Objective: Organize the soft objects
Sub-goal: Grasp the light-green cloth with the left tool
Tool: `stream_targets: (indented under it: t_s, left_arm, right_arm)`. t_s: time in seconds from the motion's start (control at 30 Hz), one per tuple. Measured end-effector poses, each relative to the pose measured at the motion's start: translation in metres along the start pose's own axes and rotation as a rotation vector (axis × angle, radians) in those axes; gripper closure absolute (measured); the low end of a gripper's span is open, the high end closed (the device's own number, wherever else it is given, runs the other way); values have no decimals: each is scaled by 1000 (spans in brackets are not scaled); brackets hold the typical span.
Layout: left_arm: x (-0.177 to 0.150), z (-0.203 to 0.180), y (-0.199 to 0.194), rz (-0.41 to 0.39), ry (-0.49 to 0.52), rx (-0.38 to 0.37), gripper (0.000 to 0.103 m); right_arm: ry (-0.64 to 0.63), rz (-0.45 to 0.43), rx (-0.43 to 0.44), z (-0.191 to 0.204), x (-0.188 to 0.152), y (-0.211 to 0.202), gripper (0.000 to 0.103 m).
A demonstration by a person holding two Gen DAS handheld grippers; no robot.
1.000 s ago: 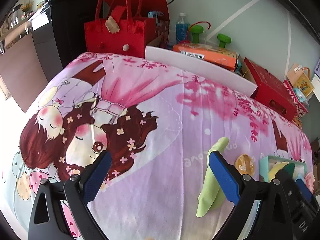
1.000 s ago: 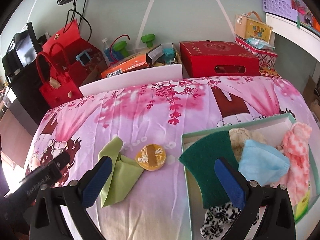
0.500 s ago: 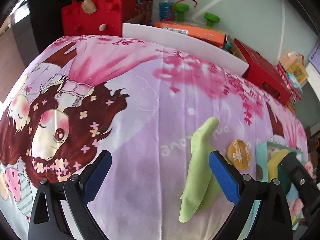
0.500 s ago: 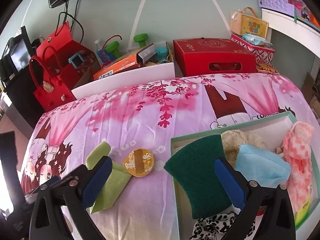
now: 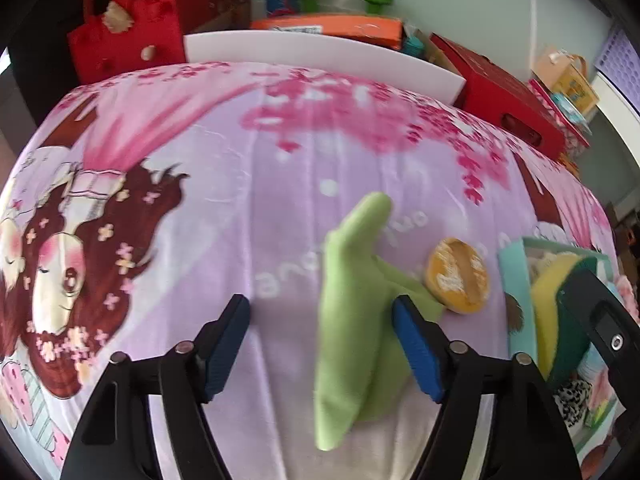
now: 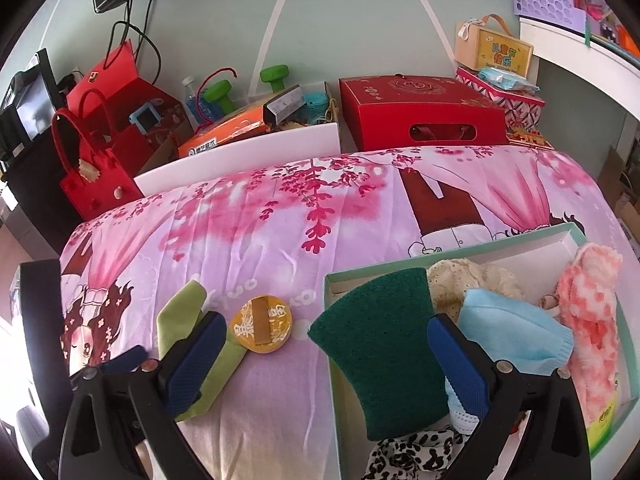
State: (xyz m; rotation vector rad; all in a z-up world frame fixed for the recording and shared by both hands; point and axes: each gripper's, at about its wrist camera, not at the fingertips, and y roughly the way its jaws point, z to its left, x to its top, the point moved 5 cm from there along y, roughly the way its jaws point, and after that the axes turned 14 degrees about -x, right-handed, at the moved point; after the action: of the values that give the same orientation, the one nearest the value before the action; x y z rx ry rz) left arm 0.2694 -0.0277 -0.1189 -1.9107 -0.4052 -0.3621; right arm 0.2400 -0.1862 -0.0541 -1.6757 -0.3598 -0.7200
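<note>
A light green cloth (image 5: 352,300) lies folded on the pink printed bedsheet (image 5: 240,184); it also shows in the right wrist view (image 6: 180,316). My left gripper (image 5: 320,344) is open, low over the sheet, with the cloth between its fingers. A mint-green box (image 6: 520,244) at the right holds a dark green scouring pad (image 6: 380,344), a blue face mask (image 6: 512,332), a cream knit (image 6: 460,280), a pink fluffy piece (image 6: 592,304) and a leopard-print cloth (image 6: 408,456). My right gripper (image 6: 324,360) is open and empty above the box's left edge.
A round yellow disc (image 6: 262,325) lies on the sheet between cloth and box; it shows in the left wrist view (image 5: 456,276). Behind the bed stand a white board (image 6: 240,160), red bags (image 6: 96,176), a red gift box (image 6: 420,116) and green dumbbells (image 6: 218,94).
My left gripper has moved right and down toward the green cloth, which now lies between its fingers. My right gripper has drifted slightly over the box.
</note>
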Motion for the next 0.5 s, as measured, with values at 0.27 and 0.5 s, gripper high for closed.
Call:
stream_targets:
  t_s: [0.27, 0.5]
  left_arm:
    - [-2, -14, 3, 32, 15, -80, 58]
    - [-2, -17, 1, 32, 28, -86, 78]
  right_arm:
    - [0, 2, -7, 0, -1, 1, 1]
    - [-5, 0, -8, 0, -1, 0, 1]
